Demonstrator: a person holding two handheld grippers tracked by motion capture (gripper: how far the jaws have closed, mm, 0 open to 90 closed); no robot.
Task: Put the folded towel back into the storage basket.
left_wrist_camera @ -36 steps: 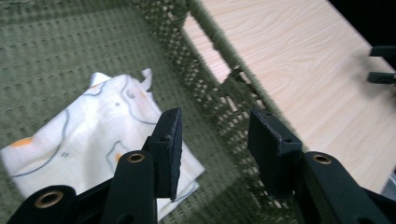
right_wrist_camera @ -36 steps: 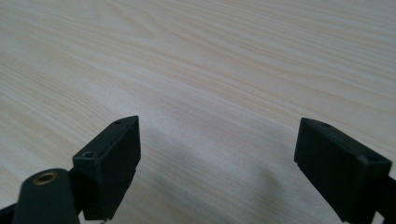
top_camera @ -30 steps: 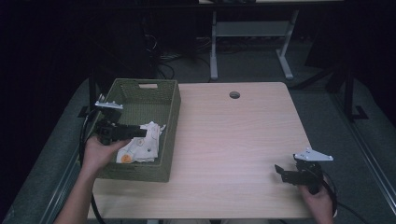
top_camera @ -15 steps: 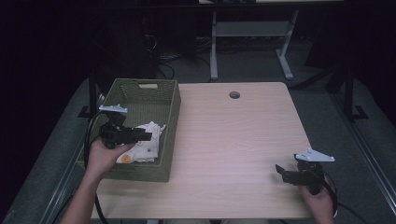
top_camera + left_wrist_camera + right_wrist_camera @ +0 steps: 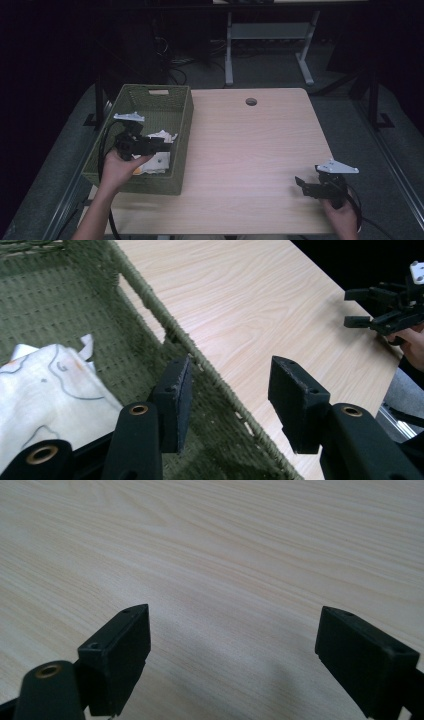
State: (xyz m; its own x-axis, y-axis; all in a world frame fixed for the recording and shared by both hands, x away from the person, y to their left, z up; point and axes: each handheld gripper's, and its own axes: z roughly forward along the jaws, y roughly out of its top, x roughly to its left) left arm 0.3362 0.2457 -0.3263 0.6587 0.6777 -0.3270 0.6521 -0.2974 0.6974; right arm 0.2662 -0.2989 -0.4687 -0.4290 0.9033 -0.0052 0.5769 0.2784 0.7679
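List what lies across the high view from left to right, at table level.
Left gripper, held over the green woven basket with white cloth inside → bare wooden table top with its round cable hole → right gripper near the table's right front corner.

Setting: a lab or office-type recording space, dimly lit. Evidence: a light wood-laminate desk (image 5: pixel 260 150) with a round cable grommet hole (image 5: pixel 251 102); grey carpeted floor (image 5: pixel 345 107); a white metal desk frame (image 5: pixel 270 37) behind; loose cables (image 5: pixel 175 65) lay on the floor; surroundings were dark.
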